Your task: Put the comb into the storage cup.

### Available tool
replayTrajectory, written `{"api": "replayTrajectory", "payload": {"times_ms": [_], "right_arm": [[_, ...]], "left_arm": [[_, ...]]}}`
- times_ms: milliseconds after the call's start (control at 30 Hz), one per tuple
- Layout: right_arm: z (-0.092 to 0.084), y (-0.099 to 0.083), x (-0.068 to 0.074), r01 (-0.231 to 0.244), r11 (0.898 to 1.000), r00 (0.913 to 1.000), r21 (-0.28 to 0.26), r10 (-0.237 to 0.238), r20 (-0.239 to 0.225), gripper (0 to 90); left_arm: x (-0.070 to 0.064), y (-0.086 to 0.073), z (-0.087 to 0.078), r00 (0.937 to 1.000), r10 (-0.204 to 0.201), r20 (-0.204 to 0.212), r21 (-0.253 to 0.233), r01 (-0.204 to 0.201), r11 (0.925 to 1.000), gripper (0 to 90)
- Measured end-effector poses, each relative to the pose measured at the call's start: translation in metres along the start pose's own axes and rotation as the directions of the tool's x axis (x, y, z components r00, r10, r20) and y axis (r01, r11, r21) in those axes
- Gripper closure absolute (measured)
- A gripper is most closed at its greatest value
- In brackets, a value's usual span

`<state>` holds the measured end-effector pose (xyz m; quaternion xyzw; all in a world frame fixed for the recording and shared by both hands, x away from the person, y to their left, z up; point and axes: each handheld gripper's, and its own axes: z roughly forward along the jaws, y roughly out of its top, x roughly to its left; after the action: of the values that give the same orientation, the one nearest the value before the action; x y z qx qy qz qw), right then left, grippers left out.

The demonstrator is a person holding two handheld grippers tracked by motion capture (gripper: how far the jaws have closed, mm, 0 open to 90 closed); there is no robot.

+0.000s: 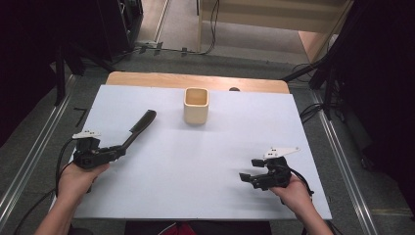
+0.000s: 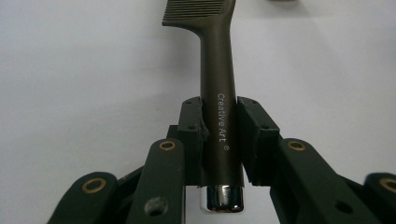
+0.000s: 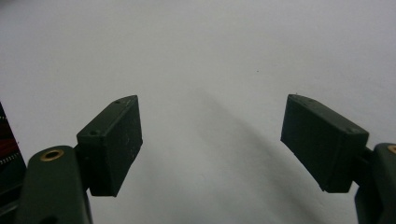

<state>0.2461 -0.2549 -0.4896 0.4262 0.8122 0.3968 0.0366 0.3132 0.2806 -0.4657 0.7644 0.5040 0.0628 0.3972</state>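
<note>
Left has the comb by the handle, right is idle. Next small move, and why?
Probably lift the comb and carry it toward the cup. The left gripper is already shut on its handle, the toothed end points up the table toward the open cup, and nothing lies between them. The right gripper is open with nothing between its jaws, so it can wait.

White-topped table (image 1: 205,161) with a bare wooden edge (image 1: 195,80) at the far side, standing on grey floor (image 1: 44,132) with metal rails (image 1: 29,161) either side, black cables (image 1: 213,29) trailing beyond, pale wooden furniture (image 1: 274,14) behind, dark surroundings left and right.
</note>
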Motion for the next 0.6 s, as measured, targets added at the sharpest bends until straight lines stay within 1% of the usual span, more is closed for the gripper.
{"api": "replayTrajectory", "payload": {"times_ms": [33, 100, 233, 333, 367, 400, 500, 600], "right_arm": [[0.0, 0.0, 0.0, -0.001, 1.0, 1.0, 0.003, 0.001, -0.001, 18.9], [0.0, 0.0, 0.0, -0.004, 1.0, 1.0, 0.007, 0.004, -0.003, 18.9], [0.001, 0.0, 0.0, -0.002, 1.0, 1.0, 0.007, 0.002, -0.004, 18.8], [0.0, 0.0, 0.0, -0.004, 1.0, 1.0, 0.007, 0.004, -0.003, 18.8], [0.0, -0.001, 0.0, -0.004, 1.0, 1.0, 0.007, 0.004, -0.002, 18.9], [0.0, -0.001, 0.0, -0.004, 1.0, 1.0, 0.007, 0.004, -0.001, 18.9], [-0.001, -0.001, 0.0, -0.006, 1.0, 1.0, 0.009, 0.006, 0.003, 18.9], [-0.001, -0.001, 0.0, -0.006, 1.0, 1.0, 0.011, 0.006, 0.002, 18.8]], "left_arm": [[-0.001, 0.001, -0.002, 0.9999, -0.006, 0.011, -0.015, 0.006, 0.9999, 73.6], [-0.002, 0.002, -0.004, 0.9999, -0.004, 0.016, -0.022, 0.004, 0.9997, 73.6], [-0.005, 0.006, -0.008, 0.9988, -0.012, 0.048, -0.049, 0.015, 0.9987, 73.6], [-0.006, 0.008, -0.011, 0.9981, -0.019, 0.058, -0.065, 0.022, 0.9976, 73.6], [-0.006, 0.01, -0.012, 0.9969, -0.024, 0.075, -0.07, 0.029, 0.9971, 73.6], [-0.009, 0.013, -0.014, 0.9954, -0.027, 0.092, -0.088, 0.035, 0.9955, 73.6], [-0.012, 0.017, -0.017, 0.9948, -0.022, 0.1, -0.1, 0.032, 0.9945, 73.6], [-0.017, 0.023, -0.021, 0.9923, -0.02, 0.122, -0.119, 0.035, 0.9923, 73.6]]}}
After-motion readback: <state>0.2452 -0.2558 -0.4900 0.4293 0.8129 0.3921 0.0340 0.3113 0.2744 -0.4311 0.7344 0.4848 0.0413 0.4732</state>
